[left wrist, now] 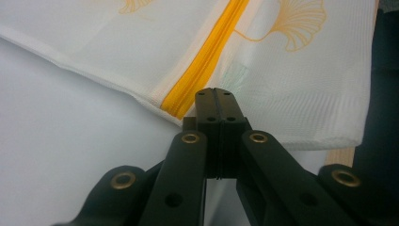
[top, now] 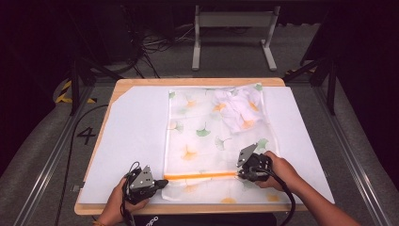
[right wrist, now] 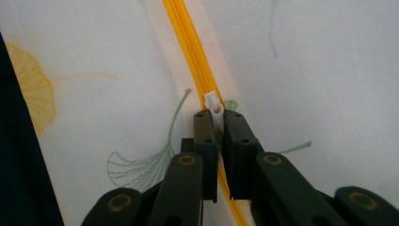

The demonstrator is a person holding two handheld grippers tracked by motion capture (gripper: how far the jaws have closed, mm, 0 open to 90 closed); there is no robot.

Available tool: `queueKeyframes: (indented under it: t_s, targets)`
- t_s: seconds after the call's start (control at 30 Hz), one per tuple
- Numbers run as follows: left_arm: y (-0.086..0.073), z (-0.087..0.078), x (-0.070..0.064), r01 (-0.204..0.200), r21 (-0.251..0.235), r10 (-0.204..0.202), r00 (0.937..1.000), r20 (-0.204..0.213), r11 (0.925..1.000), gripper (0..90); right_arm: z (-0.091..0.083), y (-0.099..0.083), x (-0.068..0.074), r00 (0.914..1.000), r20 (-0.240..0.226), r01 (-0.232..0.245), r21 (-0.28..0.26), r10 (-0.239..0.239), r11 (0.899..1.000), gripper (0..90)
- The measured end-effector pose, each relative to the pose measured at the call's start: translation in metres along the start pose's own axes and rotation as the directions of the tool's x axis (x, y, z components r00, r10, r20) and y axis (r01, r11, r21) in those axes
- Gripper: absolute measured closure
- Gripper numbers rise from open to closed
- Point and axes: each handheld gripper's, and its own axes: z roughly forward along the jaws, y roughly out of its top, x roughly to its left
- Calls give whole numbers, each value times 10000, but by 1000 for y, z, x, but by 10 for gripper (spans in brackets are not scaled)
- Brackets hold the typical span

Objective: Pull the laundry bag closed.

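Mesh laundry bag point(top: 214, 136) lies flat on the white mat point(top: 131, 141), its orange zipper point(top: 200, 176) along the near edge. Left gripper point(top: 161, 182) clamps its jaws on the bag's corner by the zipper's end, likely to anchor it, while the right gripper point(right wrist: 216, 123) pinches the white zipper pull point(right wrist: 212, 104) for sliding. Crumpled clothing point(top: 237, 110) inside is hard to make out through the mesh.
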Motion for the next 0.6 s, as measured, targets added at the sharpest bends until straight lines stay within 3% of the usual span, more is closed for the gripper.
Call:
queueKeyframes:
  t_s: [0.6]
  targets:
    - [0,0,0,40,-10,-40,10000,22,10000,900,-11,-26,-9,9984,191,-526,79,525,9986,850]
